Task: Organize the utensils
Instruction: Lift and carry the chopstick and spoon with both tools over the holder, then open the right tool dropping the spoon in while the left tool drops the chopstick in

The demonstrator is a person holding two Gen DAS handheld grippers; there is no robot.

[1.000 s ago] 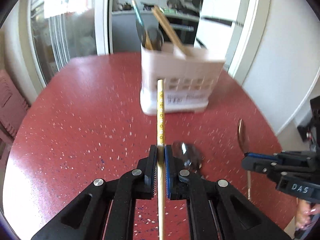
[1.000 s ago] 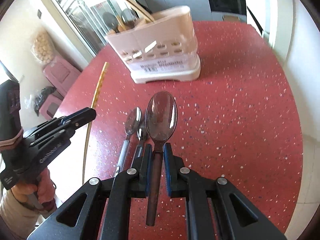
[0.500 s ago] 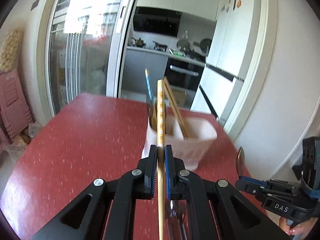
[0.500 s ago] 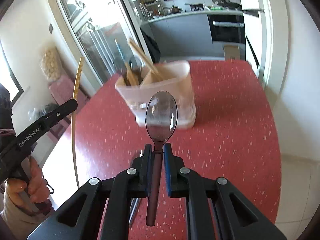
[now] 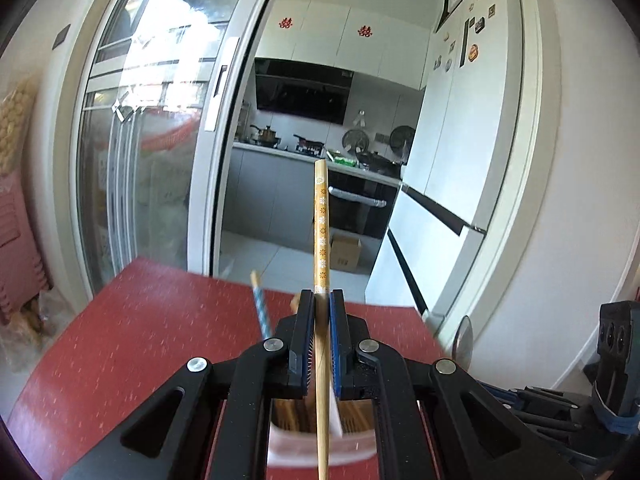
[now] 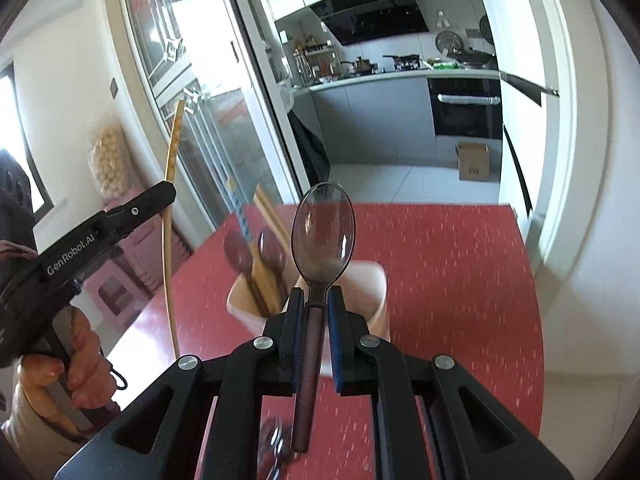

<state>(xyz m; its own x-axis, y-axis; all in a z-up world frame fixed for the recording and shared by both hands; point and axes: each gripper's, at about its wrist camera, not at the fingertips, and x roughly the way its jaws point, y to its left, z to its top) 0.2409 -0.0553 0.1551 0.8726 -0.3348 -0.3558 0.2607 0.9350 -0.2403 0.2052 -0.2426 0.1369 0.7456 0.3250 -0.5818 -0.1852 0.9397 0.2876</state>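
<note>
Chopstick (image 5: pixel 321 224) clamped in left claw (image 5: pixel 320 308); spoon (image 6: pixel 322 232) clamped in right claw (image 6: pixel 315 304). Both above utensil holder (image 6: pixel 376 292) on red worktop (image 6: pixel 460 264).

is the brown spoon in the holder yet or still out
Out. The right claw is shut on the brown spoon by its handle, bowl pointing up, in front of the utensil holder rather than inside it.

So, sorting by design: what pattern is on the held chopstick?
Small white flowers on orange-yellow chopstick; clearest in the left wrist view.
</note>
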